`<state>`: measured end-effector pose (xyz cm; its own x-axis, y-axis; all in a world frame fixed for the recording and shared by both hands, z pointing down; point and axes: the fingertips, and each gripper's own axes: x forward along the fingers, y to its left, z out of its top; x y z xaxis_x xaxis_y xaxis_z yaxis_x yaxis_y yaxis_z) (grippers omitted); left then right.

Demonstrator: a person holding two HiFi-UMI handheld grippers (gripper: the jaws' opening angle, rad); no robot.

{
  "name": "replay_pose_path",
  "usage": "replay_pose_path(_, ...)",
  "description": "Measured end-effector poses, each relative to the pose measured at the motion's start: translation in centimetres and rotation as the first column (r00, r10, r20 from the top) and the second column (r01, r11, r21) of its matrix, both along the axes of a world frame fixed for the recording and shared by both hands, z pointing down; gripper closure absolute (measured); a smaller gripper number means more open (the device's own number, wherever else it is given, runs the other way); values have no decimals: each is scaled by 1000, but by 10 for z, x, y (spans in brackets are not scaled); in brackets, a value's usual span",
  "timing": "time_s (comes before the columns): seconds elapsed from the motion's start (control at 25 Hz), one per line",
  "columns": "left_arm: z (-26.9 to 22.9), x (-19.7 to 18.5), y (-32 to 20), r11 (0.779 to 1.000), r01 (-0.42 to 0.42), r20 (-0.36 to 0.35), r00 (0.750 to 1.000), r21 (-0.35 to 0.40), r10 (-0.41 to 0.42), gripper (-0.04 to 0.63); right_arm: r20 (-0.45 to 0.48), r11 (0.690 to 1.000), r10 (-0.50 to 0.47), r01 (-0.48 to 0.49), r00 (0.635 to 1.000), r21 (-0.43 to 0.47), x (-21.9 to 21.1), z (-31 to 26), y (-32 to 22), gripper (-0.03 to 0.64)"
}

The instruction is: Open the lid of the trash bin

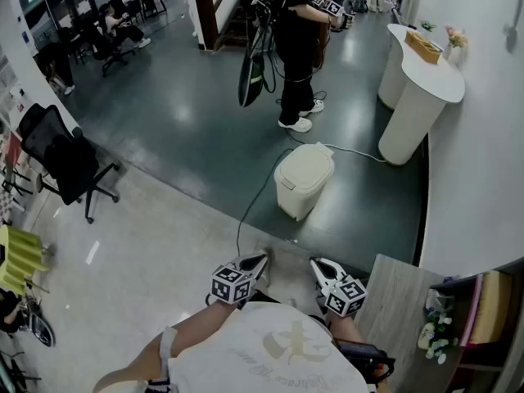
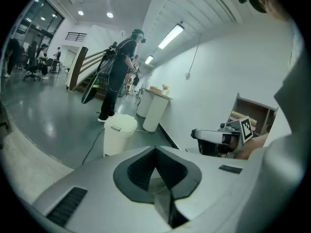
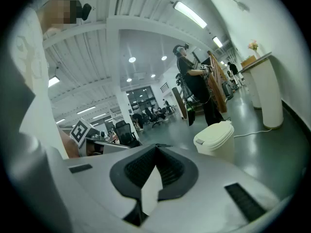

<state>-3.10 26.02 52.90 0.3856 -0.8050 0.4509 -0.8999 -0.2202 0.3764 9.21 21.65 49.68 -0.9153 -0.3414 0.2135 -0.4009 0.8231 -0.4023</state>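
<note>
A cream trash bin (image 1: 303, 178) stands on the dark floor ahead of me with its lid down. It also shows in the left gripper view as the bin (image 2: 119, 132) and in the right gripper view as the bin (image 3: 216, 139). My left gripper (image 1: 259, 262) and right gripper (image 1: 318, 265) are held close to my chest, side by side and well short of the bin. Both point toward it. The left gripper (image 2: 155, 150) has its jaws together with nothing between them, and so does the right gripper (image 3: 156, 148).
A person (image 1: 296, 47) stands just behind the bin. A black cable (image 1: 250, 207) runs along the floor to its left, and a white cable (image 1: 354, 151) to its right. A white counter (image 1: 419, 88), an office chair (image 1: 70, 166) and a wooden shelf (image 1: 401, 301) surround the area.
</note>
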Motion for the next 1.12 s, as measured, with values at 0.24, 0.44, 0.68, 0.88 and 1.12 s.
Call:
replay_pose_path(0.24,3,2,-10,1000,-3,2,1000,1,3,583,-1,1000,4,-4,1000,6,1,1,-8,614)
replay_pose_path(0.44,5,0,-6,1000,-10,3,1000,-8,10,583,4,998,52,-52,999,-25,5,5,-11,612)
replay_pose_path(0.68,9,-4,0,1000,5,2,1000,-12,-5,583,2,998,57,-57,998,-26,4,9,-11,612)
replay_pose_path(0.88,8,-7,1,1000,28,-3,1000,-11,-28,583,-2,998,49,-49,999,-27,2,9,-11,612)
replay_pose_path(1.12,6,-2,-3,999,33,2,999,-4,-33,583,-3,998,52,-52,999,-33,8,11,-17,612)
